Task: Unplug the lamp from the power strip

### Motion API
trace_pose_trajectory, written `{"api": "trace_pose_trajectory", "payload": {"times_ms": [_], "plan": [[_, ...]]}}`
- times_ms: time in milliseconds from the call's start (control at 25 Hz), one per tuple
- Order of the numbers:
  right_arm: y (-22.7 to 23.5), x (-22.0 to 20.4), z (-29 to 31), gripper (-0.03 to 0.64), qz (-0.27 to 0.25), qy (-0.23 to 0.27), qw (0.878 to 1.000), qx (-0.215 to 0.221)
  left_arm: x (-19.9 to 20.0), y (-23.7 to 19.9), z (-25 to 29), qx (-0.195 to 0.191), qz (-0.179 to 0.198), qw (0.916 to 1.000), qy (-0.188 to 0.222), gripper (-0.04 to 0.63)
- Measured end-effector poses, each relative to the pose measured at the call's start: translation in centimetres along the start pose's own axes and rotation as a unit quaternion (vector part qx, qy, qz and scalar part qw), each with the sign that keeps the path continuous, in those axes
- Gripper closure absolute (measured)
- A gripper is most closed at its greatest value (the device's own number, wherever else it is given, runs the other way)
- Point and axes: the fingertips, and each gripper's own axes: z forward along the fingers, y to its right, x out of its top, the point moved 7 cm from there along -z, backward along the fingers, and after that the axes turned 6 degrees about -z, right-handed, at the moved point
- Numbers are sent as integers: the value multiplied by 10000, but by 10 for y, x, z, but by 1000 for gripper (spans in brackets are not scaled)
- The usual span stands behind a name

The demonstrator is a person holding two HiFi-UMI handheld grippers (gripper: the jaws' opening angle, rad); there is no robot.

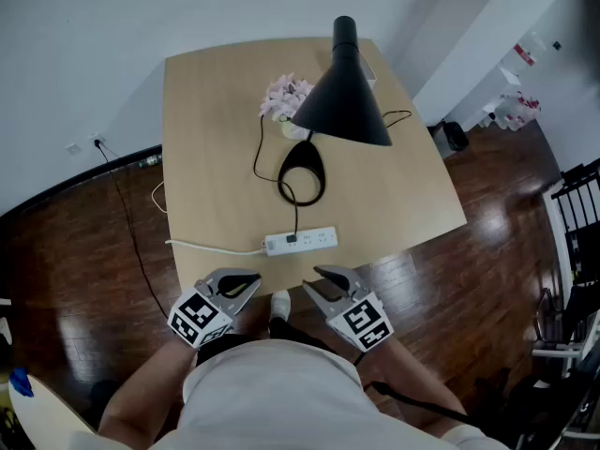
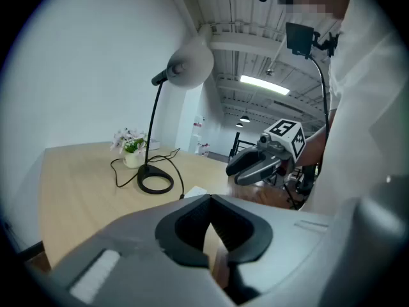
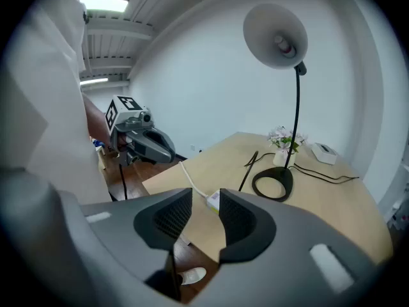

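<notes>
The left gripper [image 2: 214, 228] is held with its dark ribbed jaws only narrowly apart, and nothing is gripped between them. The right gripper [image 3: 206, 217] is held somewhat wider, likewise unloaded. Only black-and-white square patterns are carried on each marker cube [image 1: 199, 318].

Both grippers are held just off the near edge of the pale wooden table [image 1: 206, 139], above the dark wooden floor [image 1: 84, 251]. Just ahead lies the white oblong power strip [image 1: 302, 241], its white cable [image 1: 216, 247] led off leftward. A black plug [image 1: 292, 238] is seated in it, and the black cord [image 1: 297, 209] is run to the ring base of the black cone-shaded desk lamp [image 1: 342, 101]. A small pot of pale pink flowers [image 1: 286, 97] is set beside it. At the far edge a small white box [image 3: 324, 152] is seen, perhaps a device, with no legible print.
</notes>
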Motion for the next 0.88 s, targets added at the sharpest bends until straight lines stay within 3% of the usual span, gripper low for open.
{"api": "trace_pose_trajectory", "payload": {"times_ms": [120, 200, 480, 880], "plan": [[38, -8, 17, 477, -171, -173, 9995, 207, 11, -22, 44, 267, -102, 9995, -106, 595], [58, -12, 30, 477, -260, -310, 9987, 312, 17, -32, 68, 230, -49, 9993, -295, 595], [78, -24, 82, 477, -328, -773, 9946, 616, -11, -74, 126, 179, 256, 9884, -1483, 595], [91, -44, 129, 505, -994, -1353, 9782, 1225, -30, -78, 161, -106, 240, 9796, -1993, 597]]}}
